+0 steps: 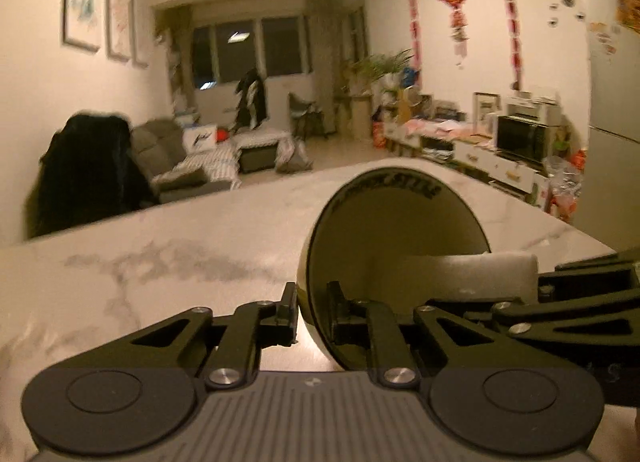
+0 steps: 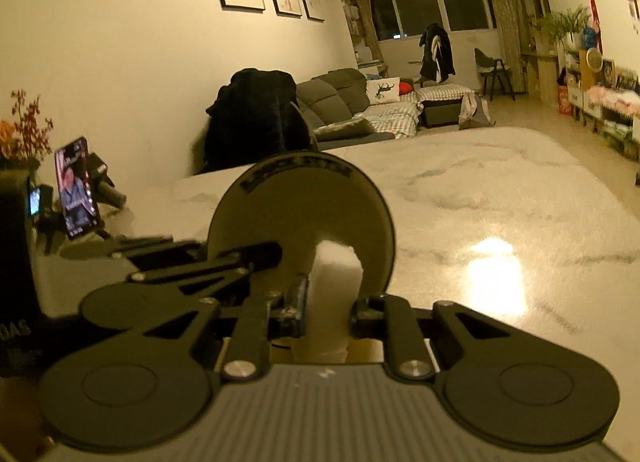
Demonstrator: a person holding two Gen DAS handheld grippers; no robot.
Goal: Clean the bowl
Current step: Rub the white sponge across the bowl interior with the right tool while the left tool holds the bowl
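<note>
While the bowl (image 1: 400, 246) is tipped up on its side above the white marble bench (image 1: 180, 246), the left gripper (image 1: 312, 318) holds it by the rim. Its fingers (image 1: 289, 314) are squeezed almost shut, one outside the bowl and one inside. The right gripper (image 2: 330, 302) has its fingers (image 2: 298, 304) pinched tight on a white sponge (image 2: 336, 274), and the sponge pokes into the bowl. A phone (image 2: 77, 187) stands at the bench's left edge. Past the bench is a grey sofa (image 2: 340, 98).
</note>
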